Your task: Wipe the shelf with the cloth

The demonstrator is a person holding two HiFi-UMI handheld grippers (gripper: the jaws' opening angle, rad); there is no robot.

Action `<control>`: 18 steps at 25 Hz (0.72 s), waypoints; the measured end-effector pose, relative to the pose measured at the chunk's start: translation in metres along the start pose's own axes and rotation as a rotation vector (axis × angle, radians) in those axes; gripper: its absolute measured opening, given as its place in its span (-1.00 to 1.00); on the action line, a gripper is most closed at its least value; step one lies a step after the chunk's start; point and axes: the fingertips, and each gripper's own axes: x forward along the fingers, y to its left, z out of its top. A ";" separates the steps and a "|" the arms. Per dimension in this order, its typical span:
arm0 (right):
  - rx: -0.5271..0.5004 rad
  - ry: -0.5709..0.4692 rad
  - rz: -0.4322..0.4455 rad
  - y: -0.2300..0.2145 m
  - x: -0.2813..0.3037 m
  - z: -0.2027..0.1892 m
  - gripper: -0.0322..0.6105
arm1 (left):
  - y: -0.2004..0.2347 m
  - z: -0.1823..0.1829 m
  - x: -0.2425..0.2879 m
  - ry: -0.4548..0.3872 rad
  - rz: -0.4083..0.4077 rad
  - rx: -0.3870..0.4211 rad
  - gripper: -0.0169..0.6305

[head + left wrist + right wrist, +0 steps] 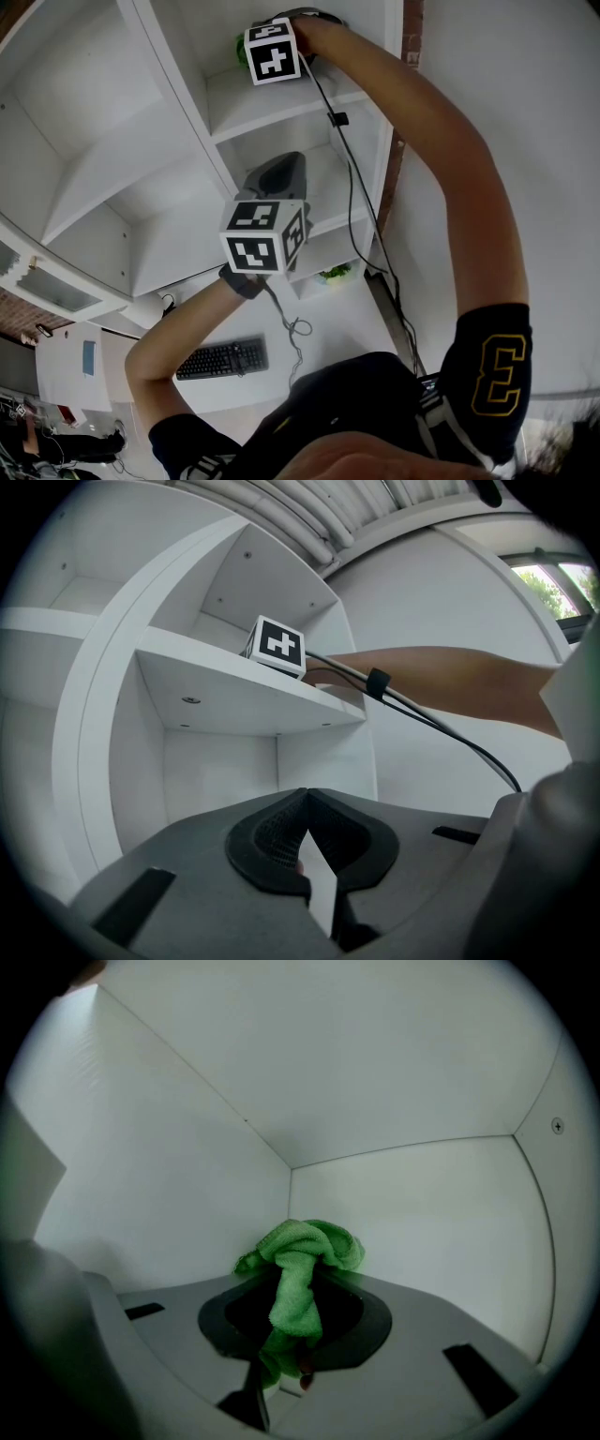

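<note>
The right gripper is reached up into an upper compartment of the white shelf, and its jaws are closed on the green cloth. The cloth is bunched between them, with a wad bulging out past the tips and a twisted tail hanging back toward the gripper body. In the right gripper view the cloth faces the compartment's back corner, where the rear wall meets the left side wall. Whether it touches any surface there cannot be told. In the head view only a sliver of green shows at the left of that gripper's marker cube, near the compartment's left wall, and the person's right arm stretches up to it past the shelf's right edge. A black cable runs down from the gripper in front of the shelf boards. The left gripper is held lower, in front of the compartment beneath, with its jaws brought together at the tips and nothing between them; it touches no board. From its view the right gripper's cube sits just above the front edge of the board overhead, with the arm and cable running off to the right. Far below, a black keyboard lies on the white bench.
</note>
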 end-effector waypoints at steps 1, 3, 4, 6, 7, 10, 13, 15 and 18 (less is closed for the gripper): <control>0.000 0.006 0.000 0.000 0.000 -0.002 -0.66 | -0.001 -0.001 0.001 0.002 -0.003 0.000 -0.91; 0.000 0.019 0.000 0.001 -0.001 -0.006 -0.66 | -0.004 -0.003 0.003 0.012 -0.010 -0.001 -0.91; 0.001 0.025 -0.001 0.000 -0.001 -0.008 -0.66 | -0.005 -0.004 0.004 0.017 -0.013 -0.002 -0.91; 0.003 0.036 -0.002 0.000 -0.002 -0.012 -0.66 | -0.007 -0.006 0.006 0.024 -0.016 -0.003 -0.91; 0.005 0.041 -0.002 0.000 -0.002 -0.013 -0.66 | -0.008 -0.006 0.006 0.025 -0.017 -0.004 -0.91; 0.006 0.060 -0.002 0.000 -0.002 -0.017 -0.66 | -0.007 -0.006 0.005 0.023 -0.018 -0.007 -0.91; -0.001 0.082 -0.005 0.000 -0.002 -0.019 -0.66 | -0.005 -0.006 0.005 0.021 -0.016 -0.009 -0.91; -0.011 0.098 -0.008 0.001 -0.002 -0.021 -0.66 | -0.005 -0.008 0.005 0.023 -0.016 -0.010 -0.91; -0.017 0.121 -0.010 0.002 -0.002 -0.026 -0.66 | -0.007 -0.010 0.006 0.027 -0.020 -0.010 -0.91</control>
